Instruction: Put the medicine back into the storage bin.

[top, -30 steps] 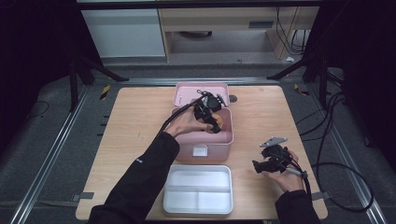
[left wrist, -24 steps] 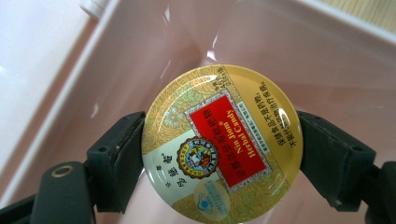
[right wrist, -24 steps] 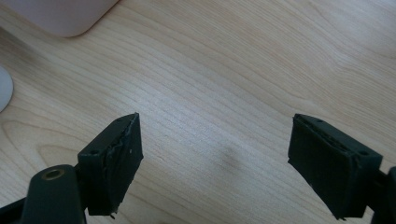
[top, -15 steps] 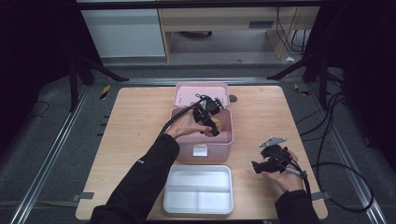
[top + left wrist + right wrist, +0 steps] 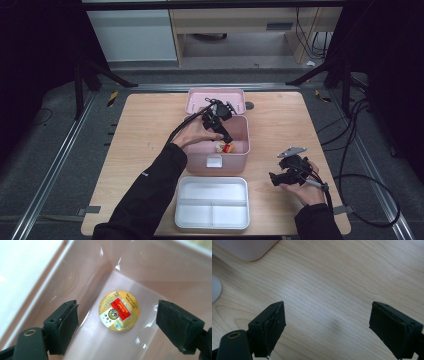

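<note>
Left gripper [image 5: 117, 315] inside pink box [image 5: 242, 150], jaws wide, gold-and-red round tin [image 5: 119, 310] lying flat on box floor between them, untouched. Right gripper [image 5: 329, 327] over bare worktop [image 5: 342, 285], jaws wide, empty.

High view overhead facing forward-down, gripper views close, pink box [image 5: 218, 150] shared with high view

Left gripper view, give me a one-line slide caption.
Open left gripper poised over a round gold tin lying on the pink box floor.
</note>
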`<state>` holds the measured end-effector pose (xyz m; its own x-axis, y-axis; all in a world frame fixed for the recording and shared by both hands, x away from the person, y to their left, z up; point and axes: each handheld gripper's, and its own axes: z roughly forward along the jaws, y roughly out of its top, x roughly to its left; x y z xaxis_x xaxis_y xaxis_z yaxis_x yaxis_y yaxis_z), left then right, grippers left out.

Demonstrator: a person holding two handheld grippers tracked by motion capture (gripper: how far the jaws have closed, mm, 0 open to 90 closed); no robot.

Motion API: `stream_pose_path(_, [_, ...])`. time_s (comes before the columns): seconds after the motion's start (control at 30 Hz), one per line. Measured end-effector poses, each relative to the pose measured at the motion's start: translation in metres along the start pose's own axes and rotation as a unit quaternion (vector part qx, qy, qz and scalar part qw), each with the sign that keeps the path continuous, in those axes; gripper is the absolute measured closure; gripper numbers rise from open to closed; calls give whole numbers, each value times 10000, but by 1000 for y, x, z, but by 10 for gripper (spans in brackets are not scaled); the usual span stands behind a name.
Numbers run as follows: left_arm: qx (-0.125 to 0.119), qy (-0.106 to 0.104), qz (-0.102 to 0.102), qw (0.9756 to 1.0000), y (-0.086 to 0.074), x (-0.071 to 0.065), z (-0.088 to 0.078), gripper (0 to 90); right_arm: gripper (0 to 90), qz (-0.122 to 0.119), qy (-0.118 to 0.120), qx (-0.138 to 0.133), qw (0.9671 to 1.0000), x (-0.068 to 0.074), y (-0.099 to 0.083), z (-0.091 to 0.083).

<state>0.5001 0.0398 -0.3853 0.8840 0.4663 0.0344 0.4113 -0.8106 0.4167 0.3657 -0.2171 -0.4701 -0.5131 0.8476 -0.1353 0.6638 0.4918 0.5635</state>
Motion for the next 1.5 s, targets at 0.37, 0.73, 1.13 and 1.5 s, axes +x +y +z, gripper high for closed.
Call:
stream_pose_path(0.37, [-570,148,78,9982,-17,-12,-59,209,153,-90,42,-97,9999,3,4,-4])
stream_pose_path(0.73, [-994,387,128,9942,-53,-26,-103,212,169,-204,126,-175,9996,7,8,-10])
stream_pose_path(1.13, [-1129,590,50,9918,-111,-35,-121,218,194,-602,397,-332,9968,18,14,-16])
stream_pose_path(1.5, [-1274,504,-493,9893,-181,-34,-113,219,195,-838,540,-406,9942,27,17,-20])
